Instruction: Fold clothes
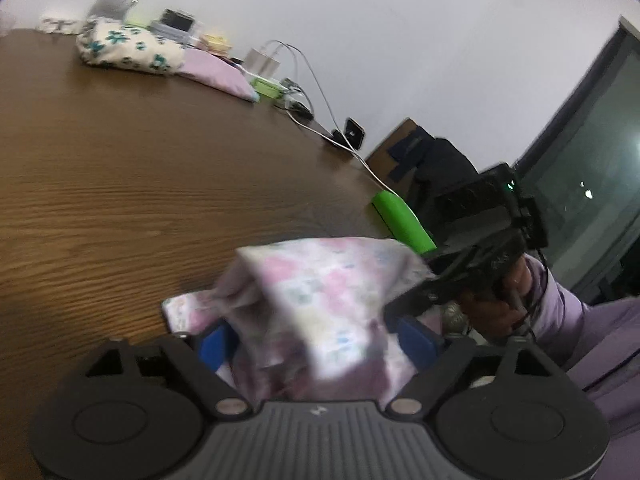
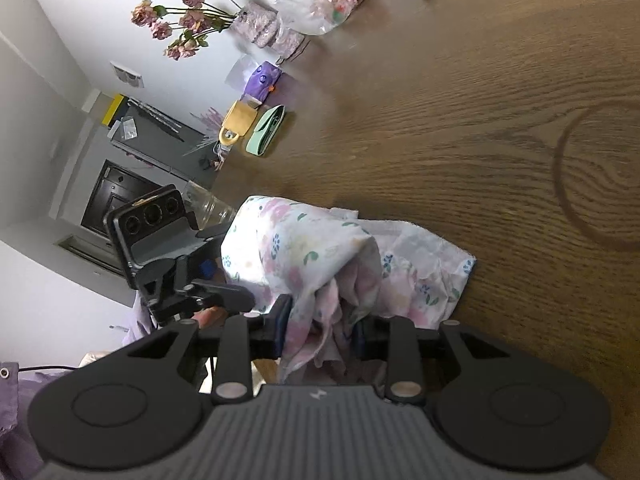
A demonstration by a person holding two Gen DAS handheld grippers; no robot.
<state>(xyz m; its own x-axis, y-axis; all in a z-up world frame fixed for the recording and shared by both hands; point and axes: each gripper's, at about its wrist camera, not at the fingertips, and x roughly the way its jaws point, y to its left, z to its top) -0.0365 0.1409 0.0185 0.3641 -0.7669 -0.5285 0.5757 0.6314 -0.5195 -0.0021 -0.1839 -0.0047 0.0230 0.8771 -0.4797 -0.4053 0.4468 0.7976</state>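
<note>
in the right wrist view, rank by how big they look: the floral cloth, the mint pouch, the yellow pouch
1. Floral cloth, by far the largest, though it is also nearest the camera.
2. Mint pouch.
3. Yellow pouch, close to the mint one in size, so those two are unsure.

Cloth (image 2: 296, 248) – pink floral, seemingly; table (image 2: 480, 120) – brown woodgrain.

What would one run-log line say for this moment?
left gripper: open, around pink floral cloth | right gripper: pinching cloth | brown wooden table: cloth bunched at edge
</note>
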